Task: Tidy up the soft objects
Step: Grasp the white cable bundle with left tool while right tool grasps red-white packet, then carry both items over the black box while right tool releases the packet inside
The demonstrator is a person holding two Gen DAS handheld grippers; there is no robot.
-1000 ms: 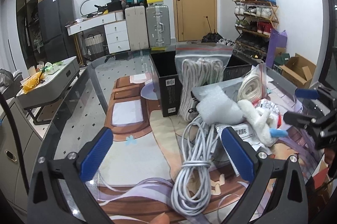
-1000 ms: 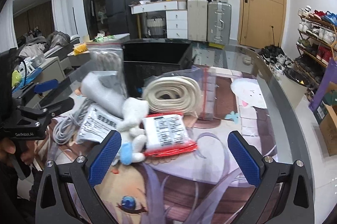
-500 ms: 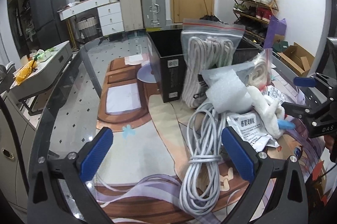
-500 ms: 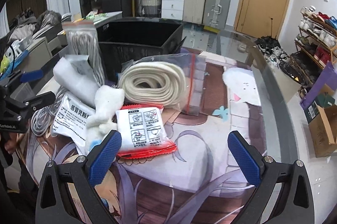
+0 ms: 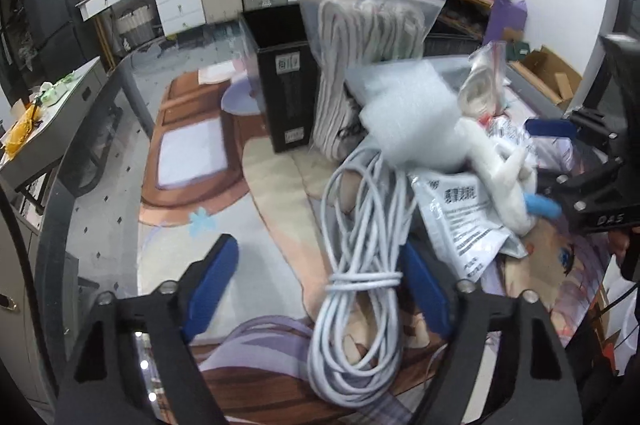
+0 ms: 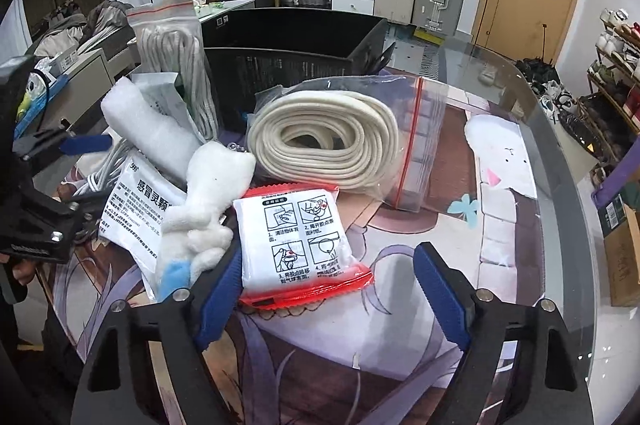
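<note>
Left wrist view: left gripper pitched down over the mat, jaws closing around the cable bundle, pads not yet pressing it.

Right wrist view: right gripper pitched down, jaws closing around the red-edged packet, no contact seen; plush just beside.
</note>
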